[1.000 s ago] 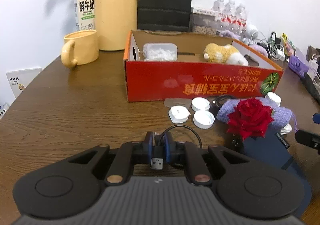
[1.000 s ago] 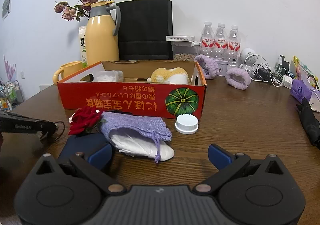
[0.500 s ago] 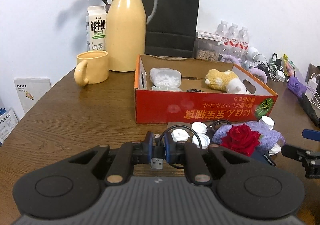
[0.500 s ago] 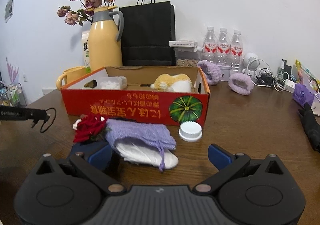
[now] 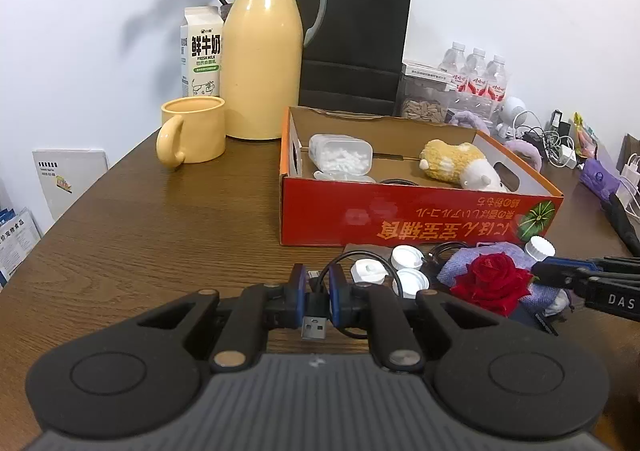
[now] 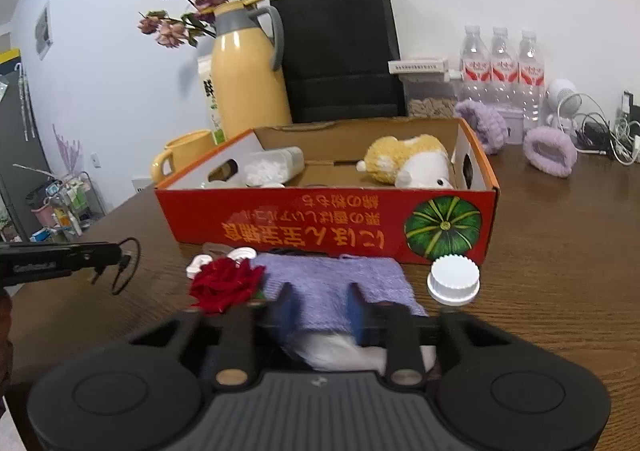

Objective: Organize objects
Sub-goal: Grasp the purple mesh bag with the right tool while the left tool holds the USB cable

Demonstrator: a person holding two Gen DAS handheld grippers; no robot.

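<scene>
My left gripper (image 5: 318, 287) is shut on a black USB cable (image 5: 314, 325); the plug sticks out toward the camera and the cord loops ahead. It hangs above the table, short of the red cardboard box (image 5: 420, 215). My right gripper (image 6: 320, 307) is closing its jaws, and the purple knitted pouch (image 6: 332, 283) fills the gap between them. A red rose (image 6: 224, 283) lies to the left of the pouch, and a white cap (image 6: 454, 279) sits to its right. The box holds a plush toy (image 5: 456, 165) and a clear container (image 5: 340, 155).
A yellow jug (image 5: 260, 71), yellow mug (image 5: 192, 135), milk carton (image 5: 202, 51) and black paper bag (image 5: 356, 43) stand behind the box. Several white caps (image 5: 408, 255) lie in front of it. Water bottles (image 6: 502, 63), purple bands (image 6: 550, 149) and chargers crowd the right.
The right jaws went from wide open to closing around the purple pouch as that gripper moved in over it. The left gripper rose a little, still holding the cable.
</scene>
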